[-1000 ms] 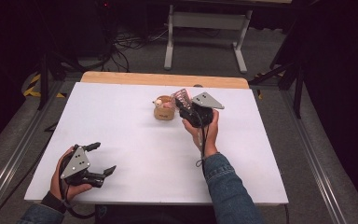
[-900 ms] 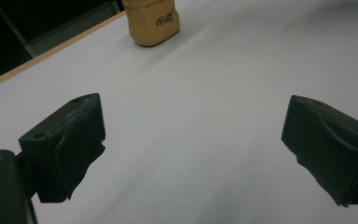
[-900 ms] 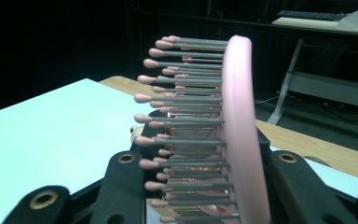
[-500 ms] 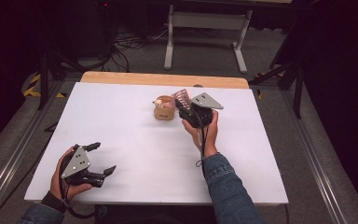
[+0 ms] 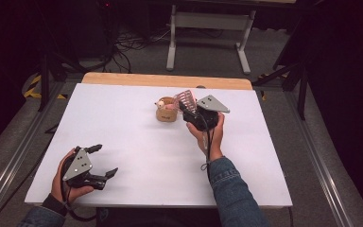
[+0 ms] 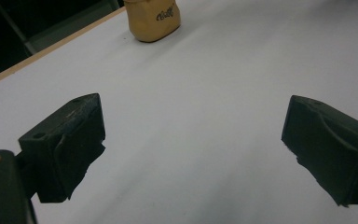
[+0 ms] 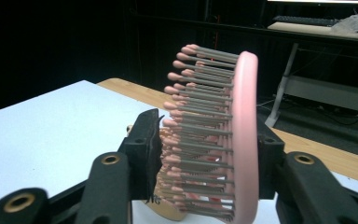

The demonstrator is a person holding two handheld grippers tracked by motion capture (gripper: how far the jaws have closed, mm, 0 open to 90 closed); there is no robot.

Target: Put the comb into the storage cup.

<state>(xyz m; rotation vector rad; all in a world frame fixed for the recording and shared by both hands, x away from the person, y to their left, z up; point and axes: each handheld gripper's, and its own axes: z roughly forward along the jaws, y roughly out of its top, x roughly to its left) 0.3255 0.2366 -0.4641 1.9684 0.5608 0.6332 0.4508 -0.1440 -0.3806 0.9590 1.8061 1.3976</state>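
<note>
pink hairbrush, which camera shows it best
The right gripper view: the pink hairbrush stands close up between that gripper's jaws, its bristle rows and curved back plain. The high view shows it small, at the right gripper beside the tan pouch.

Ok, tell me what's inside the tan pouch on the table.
In the high view the tan pouch stands open beside the pink hairbrush. Small pale pink and white items poke out of its top, too small to identify. Anything deeper is hidden by its wall.
</note>
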